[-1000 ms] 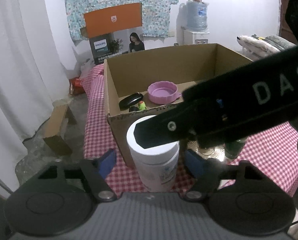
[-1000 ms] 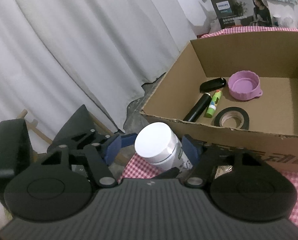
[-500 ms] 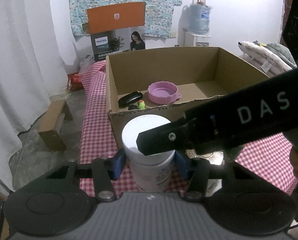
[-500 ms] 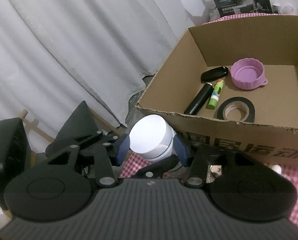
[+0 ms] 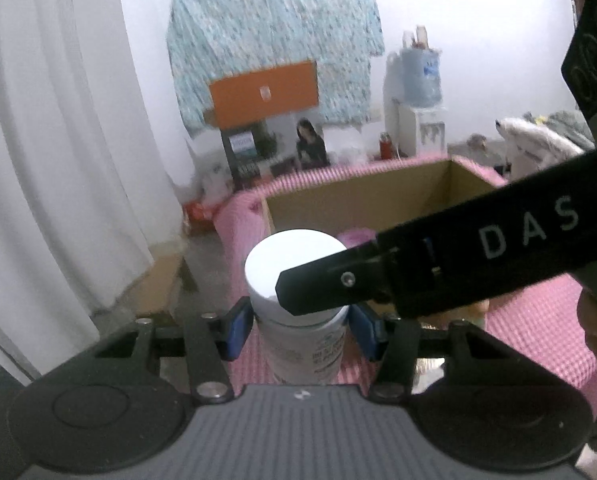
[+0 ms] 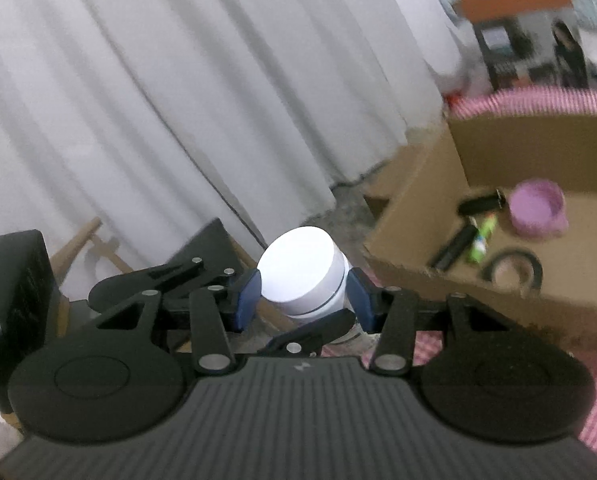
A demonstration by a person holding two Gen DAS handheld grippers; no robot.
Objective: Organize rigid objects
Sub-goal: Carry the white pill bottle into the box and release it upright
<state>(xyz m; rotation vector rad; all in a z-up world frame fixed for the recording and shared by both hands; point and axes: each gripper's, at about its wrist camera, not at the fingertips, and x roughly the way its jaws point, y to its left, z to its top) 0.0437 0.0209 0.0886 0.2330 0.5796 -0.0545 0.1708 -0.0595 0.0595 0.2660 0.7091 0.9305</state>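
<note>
A white jar with a white lid (image 5: 294,280) is held between both grippers, above the red-checked tablecloth (image 5: 538,320). My left gripper (image 5: 298,328) is shut on the jar's body. My right gripper (image 6: 304,296) is shut on the same jar (image 6: 302,276) near its lid; its finger crosses the left wrist view. The open cardboard box (image 6: 418,208) lies to the right, holding a purple bowl (image 6: 538,212), a black case (image 6: 480,204), a black cylinder (image 6: 454,246), a green glue stick (image 6: 482,236) and a tape roll (image 6: 512,270).
White curtains (image 6: 178,100) hang on the left. A small wooden stool (image 5: 158,280) stands on the floor left of the table. A Philips carton (image 5: 266,120) and a water dispenser (image 5: 414,92) stand by the far wall.
Both grippers closed on the jar, the left one from wide open, and lifted it. The view tilted and the box now sits lower and farther away.
</note>
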